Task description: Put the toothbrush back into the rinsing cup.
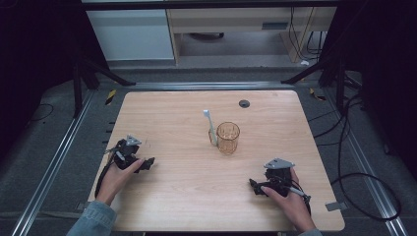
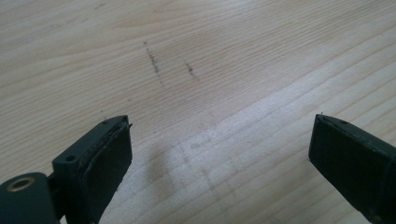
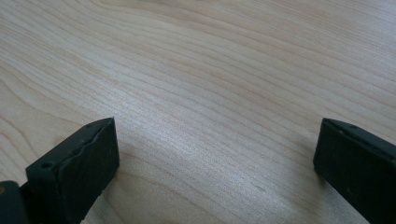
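Counter (image 1: 187,196): wide bare wood across the near half and both sides. Only obstacles sit near the centre: cup (image 1: 228,137) upright, toothbrush (image 1: 210,127) touching its left side. Small dark grommet (image 1: 244,103) flush near the far edge. Left hand-held gripper (image 1: 147,162) and right hand-held gripper (image 1: 253,185) rest well apart, jaws spread, bare wood between each pair.

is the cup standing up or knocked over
Upright. The cup stands on its base with its round rim facing up, beside the toothbrush on the table.
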{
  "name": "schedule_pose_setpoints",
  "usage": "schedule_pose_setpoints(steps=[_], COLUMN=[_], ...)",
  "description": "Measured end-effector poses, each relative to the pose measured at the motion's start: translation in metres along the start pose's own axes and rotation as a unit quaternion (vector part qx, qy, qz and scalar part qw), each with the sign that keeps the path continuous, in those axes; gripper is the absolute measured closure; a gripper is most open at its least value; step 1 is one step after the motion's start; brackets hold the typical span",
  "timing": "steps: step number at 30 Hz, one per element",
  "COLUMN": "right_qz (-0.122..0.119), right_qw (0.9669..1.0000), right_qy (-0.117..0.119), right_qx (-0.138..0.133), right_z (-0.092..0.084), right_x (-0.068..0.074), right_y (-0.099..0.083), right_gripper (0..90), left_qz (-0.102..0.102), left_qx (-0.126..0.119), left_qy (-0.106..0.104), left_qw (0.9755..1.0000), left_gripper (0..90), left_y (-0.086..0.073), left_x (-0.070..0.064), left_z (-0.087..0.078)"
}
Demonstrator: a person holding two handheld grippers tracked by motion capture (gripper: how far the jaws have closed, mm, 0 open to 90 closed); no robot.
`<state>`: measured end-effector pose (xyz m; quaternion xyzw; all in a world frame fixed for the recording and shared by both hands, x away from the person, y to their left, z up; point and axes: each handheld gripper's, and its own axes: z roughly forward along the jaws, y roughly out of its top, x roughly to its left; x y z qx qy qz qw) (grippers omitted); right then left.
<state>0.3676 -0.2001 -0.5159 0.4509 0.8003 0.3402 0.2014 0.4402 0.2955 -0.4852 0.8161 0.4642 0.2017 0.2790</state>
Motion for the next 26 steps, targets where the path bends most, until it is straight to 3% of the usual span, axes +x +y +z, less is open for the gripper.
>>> schedule_pose_setpoints(steps=[7,13,17,21,24,26], right_qz=[0.000,0.000,0.000,0.000,0.000,0.000], right_qw=[1.0000,1.0000,1.0000,1.0000,1.0000,1.0000], right_qy=[0.000,0.001,0.000,0.001,0.001,0.000], right_qx=[0.000,-0.001,0.000,-0.001,-0.001,0.000], right_z=[0.000,0.000,0.000,0.000,0.000,0.000], right_x=[0.000,0.000,0.000,0.000,0.000,0.000], right_y=[0.000,0.000,0.000,0.000,0.000,0.000], right_gripper=[0.6,0.6,0.6,0.6,0.5,0.5], left_qz=[-0.009,-0.012,-0.024,-0.021,-0.024,-0.025], left_qx=[0.013,0.002,-0.003,-0.021,-0.047,-0.047], left_qy=[0.007,0.004,-0.008,-0.011,-0.010,-0.010], left_qw=[0.9998,0.9999,0.9997,0.9995,0.9986,0.9986], left_gripper=[5.3,3.5,2.4,0.9,0.0,0.0], left_y=[-0.005,-0.004,-0.004,-0.007,-0.012,-0.012], left_x=[0.007,0.009,0.012,0.014,0.015,0.015], left_z=[0.011,0.015,0.018,0.021,0.023,0.023])
